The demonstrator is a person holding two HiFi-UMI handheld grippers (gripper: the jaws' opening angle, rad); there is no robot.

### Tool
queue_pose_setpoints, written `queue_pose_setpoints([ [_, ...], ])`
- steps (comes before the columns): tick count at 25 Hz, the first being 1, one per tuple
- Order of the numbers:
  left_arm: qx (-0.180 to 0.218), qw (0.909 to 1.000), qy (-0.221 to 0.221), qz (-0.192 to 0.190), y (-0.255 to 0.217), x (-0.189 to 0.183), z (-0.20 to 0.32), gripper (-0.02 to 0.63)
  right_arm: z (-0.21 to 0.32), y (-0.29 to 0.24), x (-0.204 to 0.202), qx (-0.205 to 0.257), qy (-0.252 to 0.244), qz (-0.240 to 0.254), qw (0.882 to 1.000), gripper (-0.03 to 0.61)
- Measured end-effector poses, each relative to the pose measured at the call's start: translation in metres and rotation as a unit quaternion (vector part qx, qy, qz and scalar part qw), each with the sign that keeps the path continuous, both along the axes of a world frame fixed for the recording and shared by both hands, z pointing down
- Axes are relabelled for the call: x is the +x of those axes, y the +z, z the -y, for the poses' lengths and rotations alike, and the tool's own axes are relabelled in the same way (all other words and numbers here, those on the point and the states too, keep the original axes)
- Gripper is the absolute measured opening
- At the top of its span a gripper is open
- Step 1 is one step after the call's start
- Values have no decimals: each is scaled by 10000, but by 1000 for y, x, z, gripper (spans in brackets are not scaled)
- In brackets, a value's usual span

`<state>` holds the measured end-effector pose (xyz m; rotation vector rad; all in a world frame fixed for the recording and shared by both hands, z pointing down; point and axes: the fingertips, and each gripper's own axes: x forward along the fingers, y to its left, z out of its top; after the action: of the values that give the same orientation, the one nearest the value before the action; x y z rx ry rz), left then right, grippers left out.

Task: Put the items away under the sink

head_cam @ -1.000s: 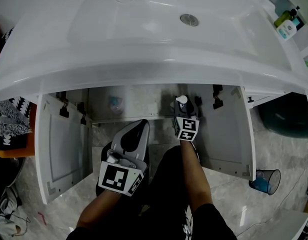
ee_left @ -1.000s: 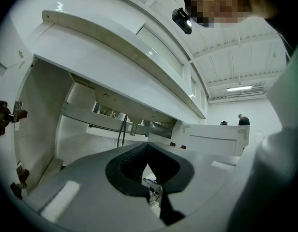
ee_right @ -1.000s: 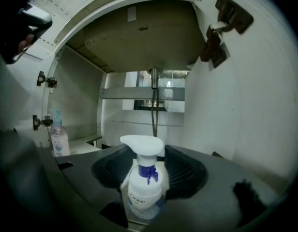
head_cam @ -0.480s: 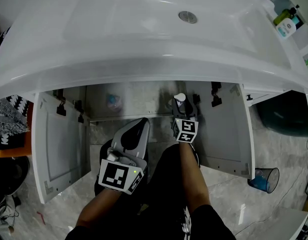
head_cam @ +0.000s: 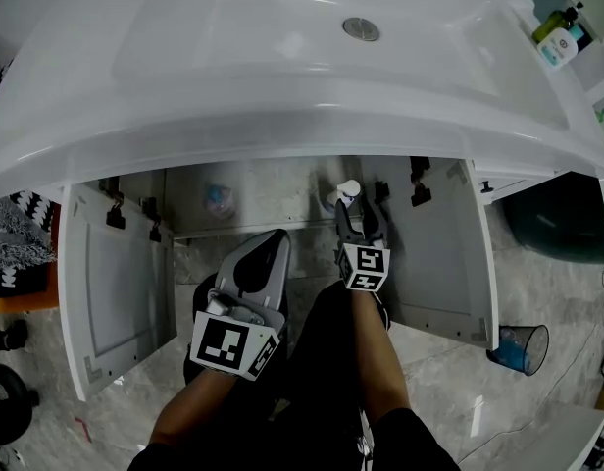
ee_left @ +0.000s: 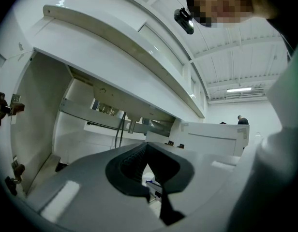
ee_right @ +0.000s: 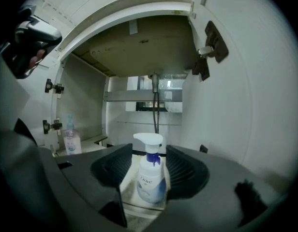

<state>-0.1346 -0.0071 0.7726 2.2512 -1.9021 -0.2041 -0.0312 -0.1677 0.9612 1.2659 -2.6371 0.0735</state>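
In the head view a white sink (head_cam: 282, 77) stands over a cabinet (head_cam: 273, 189) with both doors open, the left door (head_cam: 116, 283) and the right door (head_cam: 444, 253). The left gripper (head_cam: 275, 241) is low in front of the opening and points toward it. The right gripper (head_cam: 355, 212) reaches to the cabinet edge, and the white pump bottle (head_cam: 347, 193) stands just ahead of its tips. A small bottle (head_cam: 219, 199) stands further left inside the cabinet, well apart from the pump bottle.

In the left gripper view the jaws are pressed together at the tips and hold nothing. Beyond them are the underside of the sink and dark hoses (ee_left: 121, 127).

In the right gripper view the jaws are wide apart. The pump bottle stands upright on the cabinet floor in the gap between them, and the pads do not seem to clamp it. The small bottle is near the left wall, and a pipe (ee_right: 155, 108) hangs at the back.
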Motion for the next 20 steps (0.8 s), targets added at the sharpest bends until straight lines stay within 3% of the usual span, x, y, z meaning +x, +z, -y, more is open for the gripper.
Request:
queue_pose_setpoints([
  [7, 21, 9999, 64, 83, -4, 2, 6, 6, -12, -7, 2, -335, -100, 6, 9994, 217],
  [13, -57, 9998, 132, 117, -11, 7, 17, 6, -23, -6, 6, -711, -54, -150, 9973, 55],
  [18, -134, 9980, 258, 570, -30, 19, 24, 6, -35, -19, 7, -1006, -34, -258, 9946, 17],
  [20, -247, 9976, 344, 546, -37, 24, 27, 6, -41, -27, 9, -1143, -17, -316, 9929, 17],
])
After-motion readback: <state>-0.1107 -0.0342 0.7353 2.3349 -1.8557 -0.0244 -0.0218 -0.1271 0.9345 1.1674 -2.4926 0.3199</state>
